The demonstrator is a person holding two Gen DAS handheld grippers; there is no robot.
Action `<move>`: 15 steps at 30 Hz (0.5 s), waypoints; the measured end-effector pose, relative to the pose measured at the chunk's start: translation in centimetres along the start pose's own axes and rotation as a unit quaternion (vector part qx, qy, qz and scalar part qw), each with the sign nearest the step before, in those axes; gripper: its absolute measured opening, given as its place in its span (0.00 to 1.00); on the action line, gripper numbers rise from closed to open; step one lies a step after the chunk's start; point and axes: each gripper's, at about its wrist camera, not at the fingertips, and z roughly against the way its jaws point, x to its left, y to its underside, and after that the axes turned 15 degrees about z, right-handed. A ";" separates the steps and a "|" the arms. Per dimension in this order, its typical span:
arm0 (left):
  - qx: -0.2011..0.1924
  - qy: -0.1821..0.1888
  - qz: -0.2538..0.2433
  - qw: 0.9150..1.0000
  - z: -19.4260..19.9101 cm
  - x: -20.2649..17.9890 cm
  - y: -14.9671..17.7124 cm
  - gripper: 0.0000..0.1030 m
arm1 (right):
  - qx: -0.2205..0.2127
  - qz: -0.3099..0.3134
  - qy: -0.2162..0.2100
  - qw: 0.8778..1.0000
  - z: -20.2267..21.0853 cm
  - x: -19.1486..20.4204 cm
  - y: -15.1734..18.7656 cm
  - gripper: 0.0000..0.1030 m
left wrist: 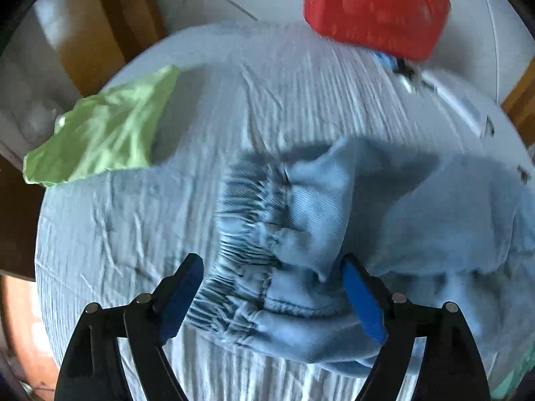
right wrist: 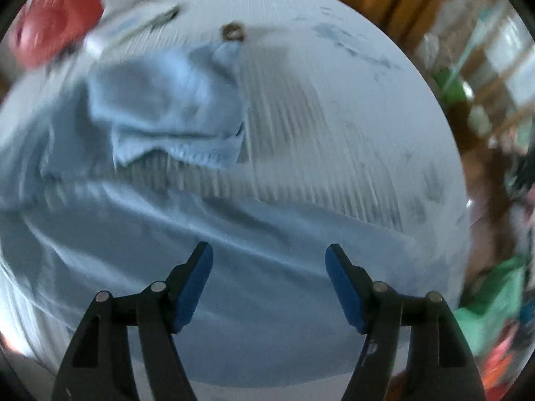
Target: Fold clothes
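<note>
A pair of light blue denim trousers (left wrist: 301, 207) lies crumpled on the round table, its gathered elastic waistband (left wrist: 247, 234) turned toward the left wrist camera. My left gripper (left wrist: 271, 260) hangs open over that waistband, one blue pad on each side, neither pressing on the cloth. In the right wrist view the same trousers (right wrist: 167, 107) spread across the left and lower part, with one folded leg end lying on top. My right gripper (right wrist: 267, 247) is open above the smooth denim, with nothing held between its fingers. This view is blurred.
A ribbed pale blue cloth (left wrist: 133, 220) covers the round table (right wrist: 317, 133). A light green garment (left wrist: 103, 130) lies at its far left edge. A red boxy object (left wrist: 374, 6) stands at the far edge, seen blurred as the red object (right wrist: 53, 16). More green cloth (right wrist: 491, 304) lies off the table's right.
</note>
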 end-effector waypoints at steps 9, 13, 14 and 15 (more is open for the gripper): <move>-0.014 0.016 0.018 1.000 -2.1 -0.9 -5.9 0.92 | -0.065 -0.097 -0.056 0.992 -1.1 -1.1 -5.4 0.79; 0.023 -0.017 -0.011 1.000 -5.8 -2.2 -5.3 0.92 | -0.069 -0.104 -0.060 0.990 -2.4 -1.1 -8.2 0.79; 0.027 -0.025 -0.017 0.999 -6.4 -2.4 -4.8 0.92 | -0.069 -0.104 -0.059 0.990 -2.8 -1.1 -8.8 0.79; 0.032 -0.030 -0.021 0.999 -6.9 -2.6 -4.4 0.92 | -0.067 -0.105 -0.059 0.990 -3.3 -1.1 -9.4 0.81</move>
